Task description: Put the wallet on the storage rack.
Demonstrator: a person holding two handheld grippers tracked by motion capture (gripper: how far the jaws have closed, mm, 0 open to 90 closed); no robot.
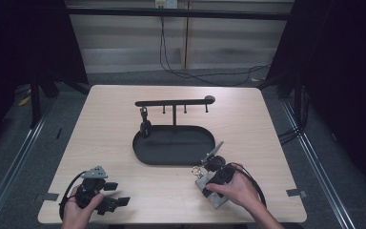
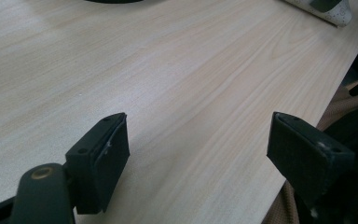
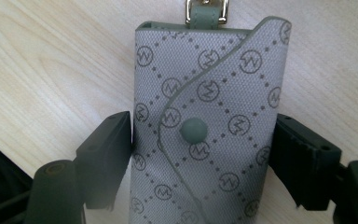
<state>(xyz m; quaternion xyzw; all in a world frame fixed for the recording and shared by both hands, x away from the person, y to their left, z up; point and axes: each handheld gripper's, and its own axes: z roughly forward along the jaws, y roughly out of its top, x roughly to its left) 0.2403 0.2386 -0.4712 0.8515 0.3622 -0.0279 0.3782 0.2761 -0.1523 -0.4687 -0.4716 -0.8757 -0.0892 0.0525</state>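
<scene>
Both hands enter the high view at the near edge of the desk [image 1: 124, 107]. Left tongs [image 1: 116, 194] rest near the near-left corner with the jaws spread wide and nothing between them; in the left gripper view bare wood lies between the pads [image 2: 103, 161].

Right tongs [image 1: 201, 171] sit near the near-right part of the desk, just in front of the black oval tray [image 1: 171, 155]. In the right gripper view a grey patterned key pouch [image 3: 207, 126] lies flat on the desk between the jaws, its snap button facing up and its strap buckle [image 3: 206, 11] at the far end. Both pads meet the pouch sides, so the right tongs are clenched on the key pouch.

Behind the tray stands a black hook rail [image 1: 174, 102] on a post, with a small dark item [image 1: 145, 125] hanging below its left end.
</scene>
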